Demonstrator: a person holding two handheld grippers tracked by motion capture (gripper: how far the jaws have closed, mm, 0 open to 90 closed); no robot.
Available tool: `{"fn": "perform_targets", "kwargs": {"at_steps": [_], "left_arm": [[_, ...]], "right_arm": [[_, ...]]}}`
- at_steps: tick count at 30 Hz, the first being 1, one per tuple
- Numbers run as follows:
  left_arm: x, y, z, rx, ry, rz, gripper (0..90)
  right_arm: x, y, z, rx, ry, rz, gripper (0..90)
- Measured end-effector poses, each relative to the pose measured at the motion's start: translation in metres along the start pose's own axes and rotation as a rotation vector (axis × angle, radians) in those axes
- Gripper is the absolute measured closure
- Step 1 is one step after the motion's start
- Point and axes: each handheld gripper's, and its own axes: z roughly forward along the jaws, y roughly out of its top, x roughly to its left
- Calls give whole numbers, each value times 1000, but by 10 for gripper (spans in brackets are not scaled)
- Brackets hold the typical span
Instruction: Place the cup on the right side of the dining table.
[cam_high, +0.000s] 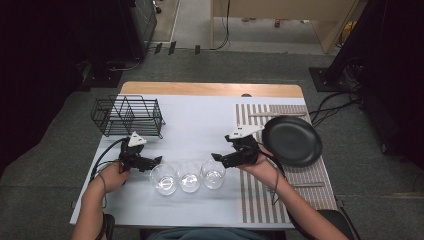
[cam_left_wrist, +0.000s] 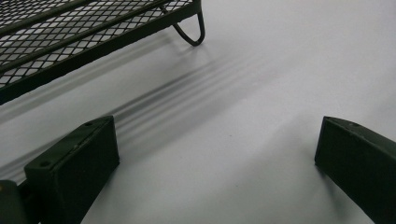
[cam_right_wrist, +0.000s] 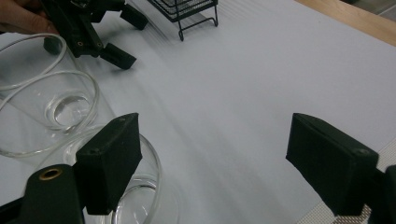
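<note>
Three clear empty glasses stand in a row near the table's front: the left glass (cam_high: 163, 178), the middle glass (cam_high: 189, 176) and the right glass (cam_high: 213, 173). My left gripper (cam_high: 151, 162) rests low on the white mat just left of the left glass. It is open with bare mat between its jaws (cam_left_wrist: 217, 135). My right gripper (cam_high: 218, 158) hovers just behind the right glass and is open, with nothing between its jaws (cam_right_wrist: 212, 140). In the right gripper view the nearest glass (cam_right_wrist: 144, 186) sits under one jaw, outside the gap. The left gripper (cam_right_wrist: 127, 36) shows beyond the other glasses.
A black wire rack (cam_high: 127, 116) stands at the back left of the white mat (cam_high: 200, 125), its foot close ahead of the left gripper (cam_left_wrist: 191, 32). A black plate (cam_high: 292, 141) lies on a striped placemat (cam_high: 260, 195) at the right.
</note>
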Motion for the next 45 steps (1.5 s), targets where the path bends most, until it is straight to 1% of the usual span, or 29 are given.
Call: {"fn": "perform_targets", "kwargs": {"at_steps": [5, 9, 11, 18, 22, 25, 33, 38, 41, 45], "left_arm": [[0, 0, 0, 0, 0, 0, 0], [0, 0, 0, 0, 0, 0, 0], [0, 0, 0, 0, 0, 0, 0], [0, 0, 0, 0, 0, 0, 0], [0, 0, 0, 0, 0, 0, 0], [0, 0, 0, 0, 0, 0, 0], [0, 0, 0, 0, 0, 0, 0], [0, 0, 0, 0, 0, 0, 0], [0, 0, 0, 0, 0, 0, 0], [0, 0, 0, 0, 0, 0, 0]], "right_arm": [[3, 1, 0, -4, 8, -12, 177], [4, 1, -1, -10, 22, -6, 177], [5, 1, -1, -14, 29, -10, 177], [12, 1, 1, -10, 48, -23, 177], [15, 1, 2, -6, 55, -41, 176], [16, 1, 3, -8, 60, -40, 176], [21, 1, 4, -14, 78, -62, 169], [26, 1, 5, -28, 98, -94, 155], [28, 1, 5, -26, 109, -104, 152], [30, 0, 6, -18, 109, -111, 153]]}}
